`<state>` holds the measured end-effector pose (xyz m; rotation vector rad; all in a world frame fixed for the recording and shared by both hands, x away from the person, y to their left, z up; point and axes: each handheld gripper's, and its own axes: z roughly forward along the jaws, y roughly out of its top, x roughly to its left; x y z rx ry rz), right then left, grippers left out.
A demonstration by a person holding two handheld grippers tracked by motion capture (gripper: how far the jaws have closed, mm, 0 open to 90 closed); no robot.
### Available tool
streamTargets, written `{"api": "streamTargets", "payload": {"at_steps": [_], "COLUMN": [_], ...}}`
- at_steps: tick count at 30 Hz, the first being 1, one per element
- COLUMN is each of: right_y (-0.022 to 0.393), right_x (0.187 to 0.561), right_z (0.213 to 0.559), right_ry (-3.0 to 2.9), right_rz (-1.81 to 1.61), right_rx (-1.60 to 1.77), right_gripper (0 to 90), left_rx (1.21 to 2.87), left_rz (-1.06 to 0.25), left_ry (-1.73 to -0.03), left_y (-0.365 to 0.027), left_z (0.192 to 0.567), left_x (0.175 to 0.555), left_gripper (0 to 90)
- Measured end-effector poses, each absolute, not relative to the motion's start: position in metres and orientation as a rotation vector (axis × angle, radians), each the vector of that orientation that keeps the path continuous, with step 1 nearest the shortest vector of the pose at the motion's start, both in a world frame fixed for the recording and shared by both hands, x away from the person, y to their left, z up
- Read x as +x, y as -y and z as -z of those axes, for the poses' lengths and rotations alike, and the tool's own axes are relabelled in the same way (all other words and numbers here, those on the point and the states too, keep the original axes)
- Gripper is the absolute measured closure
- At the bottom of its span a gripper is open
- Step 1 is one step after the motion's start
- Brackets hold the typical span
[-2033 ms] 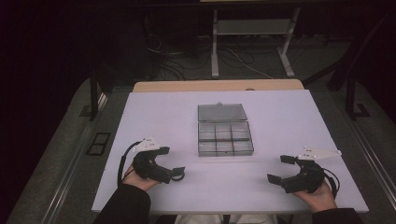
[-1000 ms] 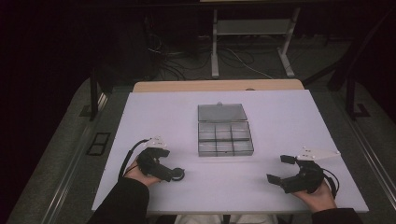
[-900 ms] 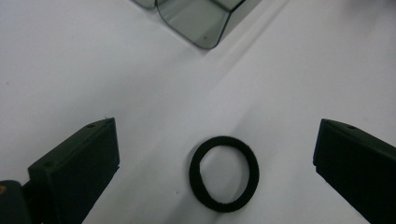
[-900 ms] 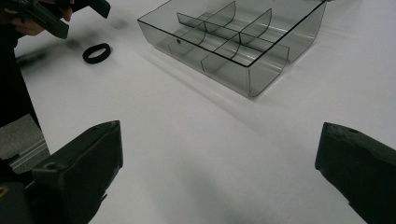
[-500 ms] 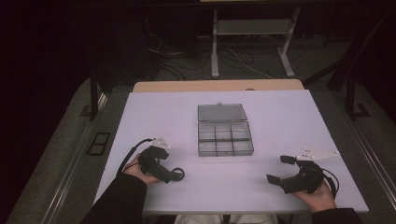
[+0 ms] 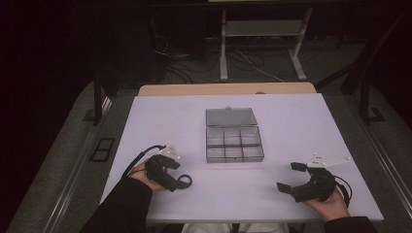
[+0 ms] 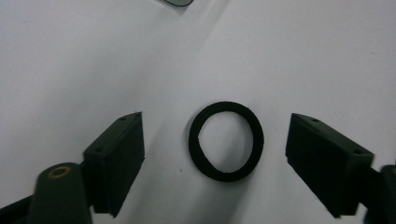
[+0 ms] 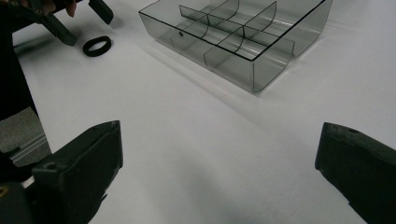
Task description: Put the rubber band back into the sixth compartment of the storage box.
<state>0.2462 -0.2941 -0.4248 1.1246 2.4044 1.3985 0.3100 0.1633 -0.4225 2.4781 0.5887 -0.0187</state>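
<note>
The left claw [image 7: 215, 154], angled down at the white desk [image 6: 291, 121], had been closing around a flat black rubber ring [image 7: 226, 141], jaws untouching; the right claw [image 6: 291, 175] rested open.

Left hand-held gripper [image 6: 180, 180] jaws around black ring [image 6: 184, 181], clear compartment box [image 6: 233, 136] mid-table, right hand-held gripper [image 6: 290, 178] apart

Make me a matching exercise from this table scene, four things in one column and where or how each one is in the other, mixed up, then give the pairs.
1. black ring
2. clear divided box
3. left gripper
4. right gripper

A. lid open, middle of table
B. open, nothing between its jaws
C. flat on the table, untouched
D. jaws either side of the ring, just been closing

Pairs: 1-C, 2-A, 3-D, 4-B
</note>
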Motion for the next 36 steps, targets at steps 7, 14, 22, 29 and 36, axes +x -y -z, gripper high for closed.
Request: {"api": "streamTargets", "payload": {"at_steps": [7, 14, 22, 29, 36], "right_y": [0.2943, 0.2938, 0.2938, 0.2946, 0.2940], "right_x": [0.2464, 0.2463, 0.2463, 0.2465, 0.2465], "right_z": [0.4251, 0.4253, 0.4254, 0.4253, 0.4256], "right_ry": [-2.403, -2.407, -2.410, -2.403, -2.409], "right_rz": [-1.398, -1.396, -1.394, -1.399, -1.393], "right_rx": [1.125, 1.127, 1.127, 1.131, 1.129], "right_gripper": [0.2, 0.2, 0.2, 0.2, 0.2], "left_rx": [2.475, 2.473, 2.472, 2.478, 2.484], "left_rz": [0.057, 0.064, 0.047, 0.037, 0.038], "left_ry": [-0.594, -0.593, -0.599, -0.592, -0.581], "left_y": [-0.1640, -0.1646, -0.1639, -0.1639, -0.1627], "left_z": [0.4255, 0.4263, 0.4283, 0.4286, 0.4297], "left_x": [0.3140, 0.3157, 0.3177, 0.3188, 0.3180], "left_gripper": [39.8, 48.4, 56.8, 64.1, 73.3]}}
